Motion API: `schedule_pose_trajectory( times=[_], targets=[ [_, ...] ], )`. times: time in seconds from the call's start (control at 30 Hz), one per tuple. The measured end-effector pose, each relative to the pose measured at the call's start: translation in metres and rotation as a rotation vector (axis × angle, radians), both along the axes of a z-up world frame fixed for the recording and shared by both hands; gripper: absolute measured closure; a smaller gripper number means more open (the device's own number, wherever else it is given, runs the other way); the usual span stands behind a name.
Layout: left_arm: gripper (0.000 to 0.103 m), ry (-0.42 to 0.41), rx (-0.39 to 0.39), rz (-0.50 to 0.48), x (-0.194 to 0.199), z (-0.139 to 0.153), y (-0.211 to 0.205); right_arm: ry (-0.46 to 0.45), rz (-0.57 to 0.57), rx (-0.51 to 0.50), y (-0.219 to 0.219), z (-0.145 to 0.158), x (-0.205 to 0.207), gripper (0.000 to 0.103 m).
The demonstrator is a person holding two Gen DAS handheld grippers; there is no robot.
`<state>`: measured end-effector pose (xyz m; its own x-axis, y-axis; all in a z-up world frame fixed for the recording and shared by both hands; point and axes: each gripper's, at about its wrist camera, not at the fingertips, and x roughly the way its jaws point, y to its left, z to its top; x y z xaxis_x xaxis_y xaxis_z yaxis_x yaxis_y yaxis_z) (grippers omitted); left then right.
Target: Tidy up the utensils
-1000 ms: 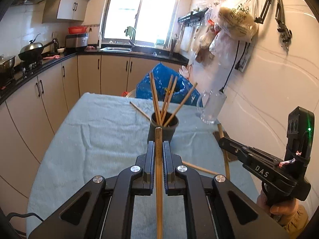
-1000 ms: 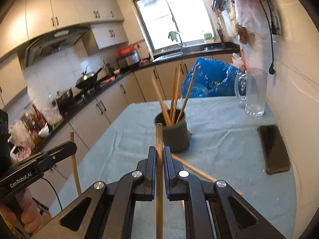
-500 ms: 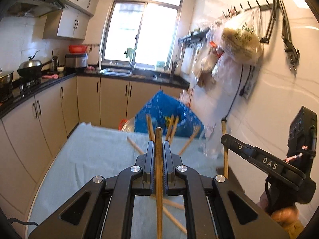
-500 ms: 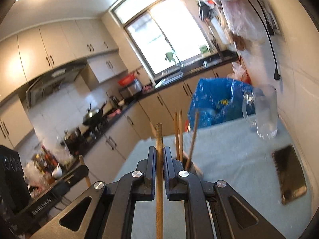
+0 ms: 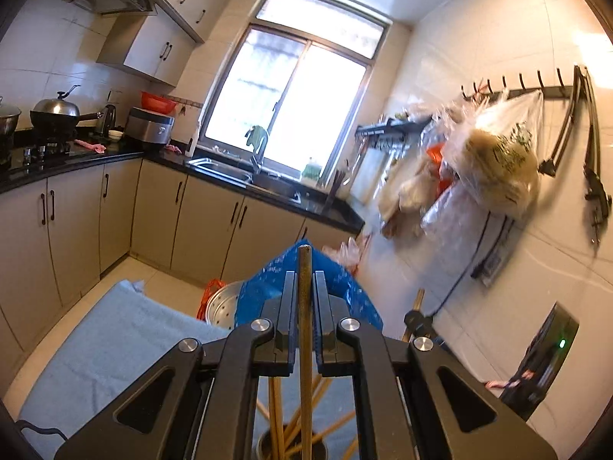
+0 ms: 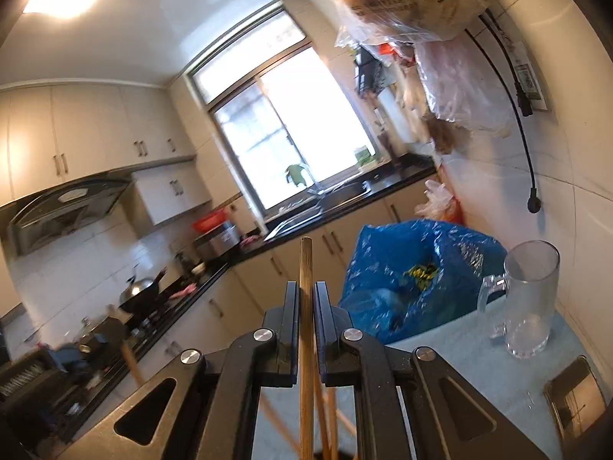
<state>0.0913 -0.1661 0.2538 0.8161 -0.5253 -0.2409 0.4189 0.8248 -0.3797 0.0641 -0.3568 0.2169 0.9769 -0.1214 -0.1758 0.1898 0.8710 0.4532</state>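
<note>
Wooden chopsticks, one pinched upright in each black gripper.
Left gripper (image 5: 305, 287) clamps its light wooden chopstick (image 5: 305, 329) above the dark round holder (image 5: 264, 445); right gripper (image 6: 305, 299) clamps another chopstick (image 6: 305, 345).

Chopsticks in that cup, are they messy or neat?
A bit messy. In the dark holder, the chopsticks lean every which way, splayed rather than upright. Each gripper, left and right, grips one more chopstick above it.
</note>
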Motion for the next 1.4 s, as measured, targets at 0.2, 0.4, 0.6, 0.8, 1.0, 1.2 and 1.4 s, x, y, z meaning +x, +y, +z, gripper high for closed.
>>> schedule_pose_trajectory(
  times=[0.2, 0.4, 0.6, 0.8, 1.0, 1.2, 1.4],
  targets=[
    [0.096, -0.075, 0.029, 0.035, 0.01, -0.004, -0.019, -0.034, -0.072, -0.068, 0.008, -0.014, 0.015, 0.096],
    [0.096, -0.062, 0.068, 0.055, 0.022, -0.028, -0.029, -0.023, -0.075, -0.124, 0.017, -0.031, 0.02, 0.096],
    [0.096, -0.024, 0.097, 0.069, 0.028, -0.046, -0.031, 0.0, -0.065, -0.133, 0.02, -0.041, 0.019, 0.095],
    [0.094, -0.025, 0.123, 0.069, 0.013, -0.047, -0.029, 0.022, -0.075, -0.137, 0.023, -0.043, 0.01, 0.08],
    [0.068, -0.026, 0.11, 0.1, -0.012, -0.035, -0.01, 0.032, -0.082, -0.136, 0.024, -0.035, -0.011, 0.055],
    [0.051, -0.029, 0.085, 0.135, -0.046, -0.019, 0.023, 0.033, -0.087, -0.13, 0.022, -0.018, -0.051, 0.044],
    [0.027, 0.033, 0.164, 0.208, -0.079, -0.032, 0.056, 0.146, -0.063, -0.152, 0.023, -0.029, -0.098, 0.034]
  ],
)
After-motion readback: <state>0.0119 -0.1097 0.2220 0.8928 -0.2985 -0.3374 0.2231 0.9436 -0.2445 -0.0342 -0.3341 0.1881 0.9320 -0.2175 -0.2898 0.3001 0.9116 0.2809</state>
